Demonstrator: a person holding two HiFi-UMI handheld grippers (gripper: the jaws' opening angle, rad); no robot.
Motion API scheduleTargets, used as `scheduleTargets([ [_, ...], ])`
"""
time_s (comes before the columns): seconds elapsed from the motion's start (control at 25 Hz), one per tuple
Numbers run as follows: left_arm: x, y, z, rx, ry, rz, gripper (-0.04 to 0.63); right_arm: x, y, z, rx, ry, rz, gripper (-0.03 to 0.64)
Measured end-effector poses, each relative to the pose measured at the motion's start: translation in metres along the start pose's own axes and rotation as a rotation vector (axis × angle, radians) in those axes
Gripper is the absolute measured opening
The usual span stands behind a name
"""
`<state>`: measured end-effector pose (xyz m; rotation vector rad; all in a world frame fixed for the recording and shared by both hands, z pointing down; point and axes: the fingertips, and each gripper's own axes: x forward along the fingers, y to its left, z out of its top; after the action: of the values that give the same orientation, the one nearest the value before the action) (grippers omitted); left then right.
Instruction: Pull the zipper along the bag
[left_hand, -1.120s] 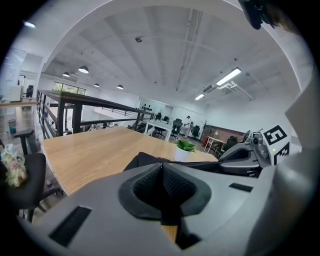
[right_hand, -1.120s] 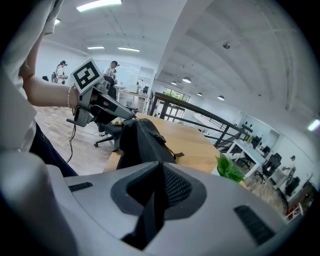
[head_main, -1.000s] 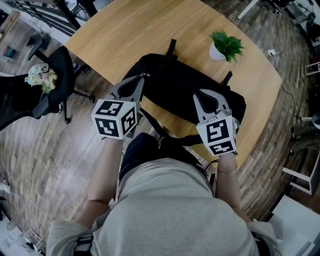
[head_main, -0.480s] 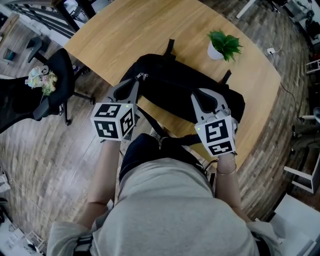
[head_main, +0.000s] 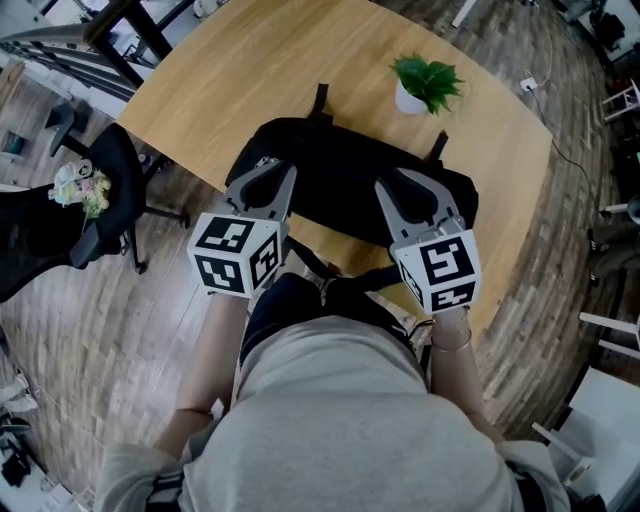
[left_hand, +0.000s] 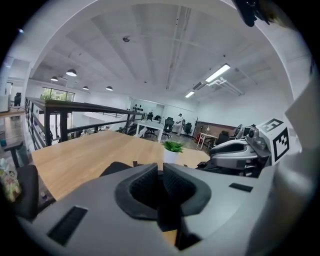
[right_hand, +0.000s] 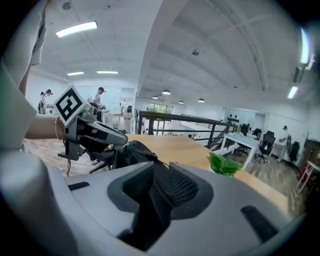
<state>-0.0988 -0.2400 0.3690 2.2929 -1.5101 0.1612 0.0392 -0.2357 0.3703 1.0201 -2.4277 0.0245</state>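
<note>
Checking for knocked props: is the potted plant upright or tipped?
Upright: the potted plant stands on its white pot's base on the table, leaves up, clear of the bag.

Head view looked steeply down from above the person's torso; the wooden table (head_main: 250, 60) filled the frame's upper half. Both gripper views sat low and close behind their jaws, facing across the table from opposite ends. All three shared the potted plant (head_main: 425, 85) and black bag (head_main: 350, 180).

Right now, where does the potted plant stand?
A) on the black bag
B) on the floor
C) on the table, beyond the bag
C: the potted plant stands on the wooden table, apart from the black bag, on its far side.
</note>
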Motion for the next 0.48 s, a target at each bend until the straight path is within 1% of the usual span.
scheduleTargets([
  [0.16, 0.012, -0.025, 0.009, 0.014, -0.014, -0.078, 0.021, -0.008, -0.005, 0.005, 0.115, -0.063, -0.009, 0.101],
  [0.28, 0.018, -0.037, 0.014, 0.027, -0.018, -0.114, 0.021, -0.016, -0.007, 0.012, 0.205, -0.117, -0.011, 0.101],
  [0.48, 0.024, -0.053, 0.018, 0.037, -0.024, -0.15, 0.021, -0.023, -0.009, 0.019, 0.28, -0.172, -0.015, 0.101],
])
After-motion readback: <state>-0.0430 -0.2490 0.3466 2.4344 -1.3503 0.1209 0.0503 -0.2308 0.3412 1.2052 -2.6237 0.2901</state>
